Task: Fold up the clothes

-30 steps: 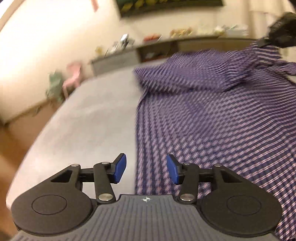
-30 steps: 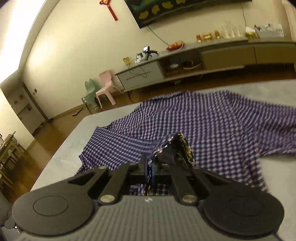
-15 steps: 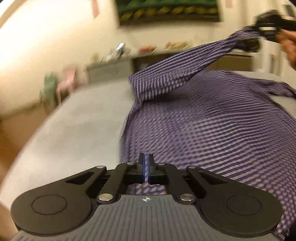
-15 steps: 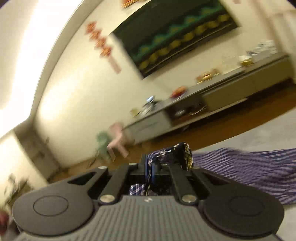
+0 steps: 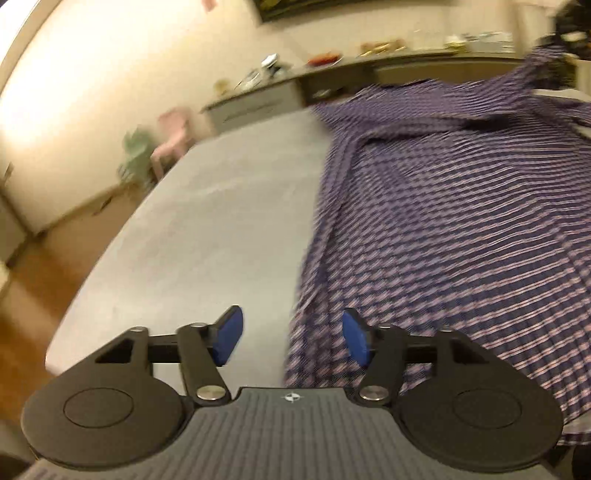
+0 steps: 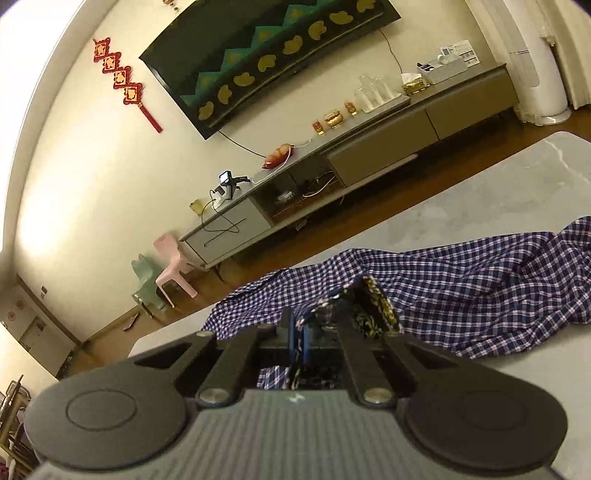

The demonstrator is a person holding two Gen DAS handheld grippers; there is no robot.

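Observation:
A blue and purple checked shirt (image 5: pixel 461 221) lies spread on a grey table (image 5: pixel 207 221). My left gripper (image 5: pixel 291 339) is open and empty, low over the shirt's near left edge. My right gripper (image 6: pixel 299 341) is shut on the shirt's collar (image 6: pixel 362 306), which has a dark patterned lining, and holds it raised. The rest of the shirt (image 6: pixel 480 280) trails over the table (image 6: pixel 480 206) beyond it. In the left wrist view the right gripper (image 5: pixel 569 29) shows at the top right, with cloth pulled up to it.
A long low TV cabinet (image 6: pixel 369 155) stands along the far wall under a wall-mounted TV (image 6: pixel 266 59). A pink chair (image 6: pixel 173 266) and a green chair (image 6: pixel 146 284) stand on the wooden floor past the table's left edge.
My left gripper was shut half a second ago and has opened, moving left along the shirt's edge. My right gripper kept hold of the collar and tilted back down toward the table.

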